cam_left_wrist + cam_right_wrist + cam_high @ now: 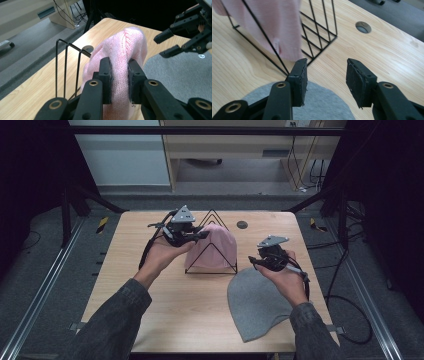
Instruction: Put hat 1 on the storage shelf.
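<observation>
Left tool (119, 75): jaws clamped on a fold of the pink knitted beanie (122, 50), which drapes over the black wire triangular rack (212, 245) near the middle of the light wooden counter (150, 310). Right tool (325, 80): jaws parted, nothing between the pads, held just above the top edge of the grey fabric beanie (257, 302). That beanie lies flat on the counter, just beside the rack's near right corner.
</observation>
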### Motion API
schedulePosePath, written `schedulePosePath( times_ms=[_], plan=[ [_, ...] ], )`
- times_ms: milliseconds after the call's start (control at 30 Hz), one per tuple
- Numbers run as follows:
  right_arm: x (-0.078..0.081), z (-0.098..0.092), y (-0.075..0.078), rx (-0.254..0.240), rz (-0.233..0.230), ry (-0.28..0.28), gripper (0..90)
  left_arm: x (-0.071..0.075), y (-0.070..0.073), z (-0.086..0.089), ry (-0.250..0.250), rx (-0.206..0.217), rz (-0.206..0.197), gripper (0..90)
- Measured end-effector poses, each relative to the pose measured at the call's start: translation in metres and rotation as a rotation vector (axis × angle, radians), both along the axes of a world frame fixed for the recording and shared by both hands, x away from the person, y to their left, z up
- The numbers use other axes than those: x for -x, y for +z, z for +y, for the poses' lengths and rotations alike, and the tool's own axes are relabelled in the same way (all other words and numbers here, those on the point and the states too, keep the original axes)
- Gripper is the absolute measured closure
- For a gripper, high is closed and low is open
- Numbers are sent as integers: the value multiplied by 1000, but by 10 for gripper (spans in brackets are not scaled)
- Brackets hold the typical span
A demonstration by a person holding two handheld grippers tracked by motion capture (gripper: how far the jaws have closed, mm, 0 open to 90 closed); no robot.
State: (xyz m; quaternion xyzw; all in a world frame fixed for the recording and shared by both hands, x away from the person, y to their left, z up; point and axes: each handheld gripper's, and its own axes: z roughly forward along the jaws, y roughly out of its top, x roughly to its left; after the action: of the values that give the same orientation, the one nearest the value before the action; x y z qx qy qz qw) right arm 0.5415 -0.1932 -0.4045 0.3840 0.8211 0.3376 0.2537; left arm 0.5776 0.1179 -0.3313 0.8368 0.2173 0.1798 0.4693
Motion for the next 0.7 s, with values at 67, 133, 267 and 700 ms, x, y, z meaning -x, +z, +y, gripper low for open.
schedulePosePath(
  times_ms=[67, 133, 267, 700],
  plan=[
    [0, -5, -1, -19, 17, -3, 483, 0, -2, 1, 5, 0, 8, 763],
    [0, -9, -2, -18, 36, -12, 450, 0, -4, 3, 13, 7, 8, 762],
    [-1, -16, -4, 1, 52, -31, 434, 0, -6, 5, 14, -4, 14, 759],
    [-4, -39, -18, 17, 108, -91, 419, 2, -18, 11, 23, -26, 45, 730]
  ],
)
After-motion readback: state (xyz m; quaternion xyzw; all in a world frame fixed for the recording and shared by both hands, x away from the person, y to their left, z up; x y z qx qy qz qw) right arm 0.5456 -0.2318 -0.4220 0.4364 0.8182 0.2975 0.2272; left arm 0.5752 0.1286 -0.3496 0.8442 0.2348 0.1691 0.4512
